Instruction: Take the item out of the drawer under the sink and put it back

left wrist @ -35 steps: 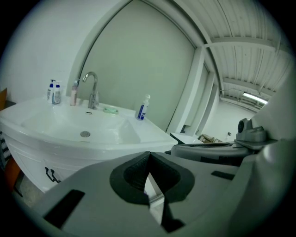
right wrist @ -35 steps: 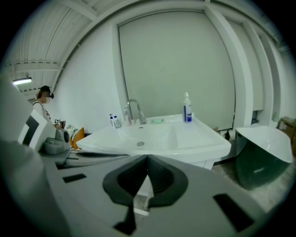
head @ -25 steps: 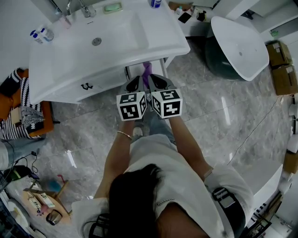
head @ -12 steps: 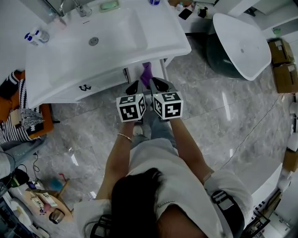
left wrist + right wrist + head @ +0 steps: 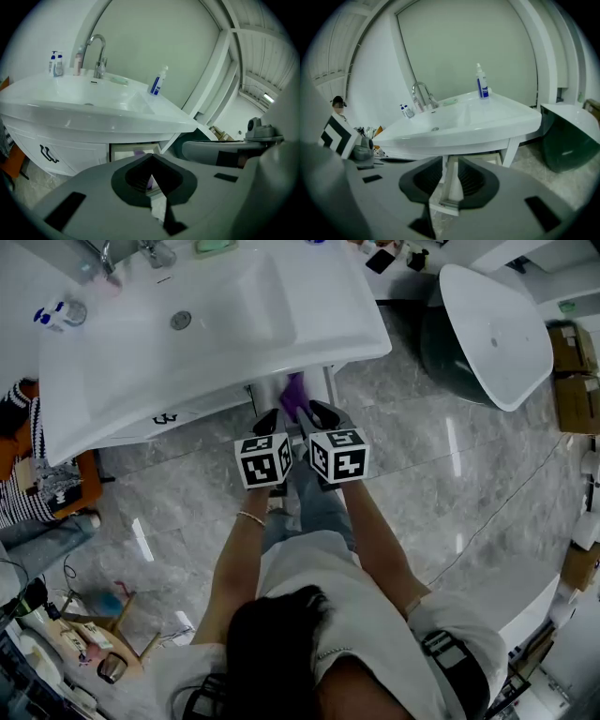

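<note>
A person stands at a white sink [image 5: 187,324], both forearms stretched forward and close together, a two-jaw tool in each hand angled down toward the open drawer [image 5: 330,382] beneath the basin. The left gripper [image 5: 269,415] and the right gripper [image 5: 317,410] ride side by side, their marker cubes nearly touching, tips just short of the drawer's front edge. A thin bracelet [image 5: 251,516] circles the left wrist.

Seen from the left gripper view, the left gripper [image 5: 152,157] has its jaws all but together, tips meeting and only a sliver of light below them; it grips nothing. In the right gripper view, the right gripper [image 5: 450,159] has a plain gap between its jaws, which have just been opening; nothing lies between them, only the white edge of the drawer [image 5: 452,185] showing beyond.

The purple item [image 5: 293,390] lies in the drawer under the sink, apart from both tools, and shows just past the left tips [image 5: 138,152]. A faucet [image 5: 97,51] and a blue-labelled bottle [image 5: 482,84] stand on the sink top.
</note>
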The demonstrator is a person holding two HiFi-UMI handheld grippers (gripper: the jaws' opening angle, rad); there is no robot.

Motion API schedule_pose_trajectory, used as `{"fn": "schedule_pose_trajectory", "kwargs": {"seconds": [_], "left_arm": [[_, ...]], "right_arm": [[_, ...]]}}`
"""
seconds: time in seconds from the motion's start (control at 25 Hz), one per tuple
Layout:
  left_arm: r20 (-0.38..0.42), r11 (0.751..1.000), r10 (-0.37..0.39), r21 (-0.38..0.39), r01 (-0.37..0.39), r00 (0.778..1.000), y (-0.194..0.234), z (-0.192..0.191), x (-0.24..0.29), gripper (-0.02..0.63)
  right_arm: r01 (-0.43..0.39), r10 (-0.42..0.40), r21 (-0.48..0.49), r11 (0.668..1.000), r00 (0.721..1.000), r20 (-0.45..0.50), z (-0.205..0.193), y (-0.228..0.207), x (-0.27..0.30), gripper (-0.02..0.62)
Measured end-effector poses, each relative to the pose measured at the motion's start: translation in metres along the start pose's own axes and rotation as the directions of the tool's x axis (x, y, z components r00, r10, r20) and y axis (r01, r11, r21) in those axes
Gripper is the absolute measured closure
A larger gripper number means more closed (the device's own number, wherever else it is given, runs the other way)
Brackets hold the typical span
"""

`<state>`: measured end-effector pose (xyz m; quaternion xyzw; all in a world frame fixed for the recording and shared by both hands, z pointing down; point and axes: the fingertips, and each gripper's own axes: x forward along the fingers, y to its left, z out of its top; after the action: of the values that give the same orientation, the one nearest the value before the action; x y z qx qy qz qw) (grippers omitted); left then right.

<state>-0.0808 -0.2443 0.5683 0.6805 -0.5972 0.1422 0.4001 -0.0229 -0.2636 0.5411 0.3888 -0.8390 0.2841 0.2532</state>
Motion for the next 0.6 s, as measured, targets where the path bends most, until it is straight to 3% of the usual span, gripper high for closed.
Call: {"fn": "schedule_pose_trajectory", "kwargs": {"seconds": [0.2, 0.6], "left_arm": [[-0.080, 1.000, 0.014, -0.018, -0.015, 0.997, 0.007, -0.013, 0.027, 0.603], [-0.132, 0.998, 0.043, -0.037, -0.048, 0.990, 0.022, -0.028, 0.067, 0.603]], "right_arm": [[-0.036, 0.036, 0.023, 0.999, 0.999, -0.033, -0.004, -0.011, 0.021, 0.474], [-0.063, 0.072, 0.064, 0.996, 0.988, -0.136, -0.033, -0.037, 0.067, 0.407]]}}
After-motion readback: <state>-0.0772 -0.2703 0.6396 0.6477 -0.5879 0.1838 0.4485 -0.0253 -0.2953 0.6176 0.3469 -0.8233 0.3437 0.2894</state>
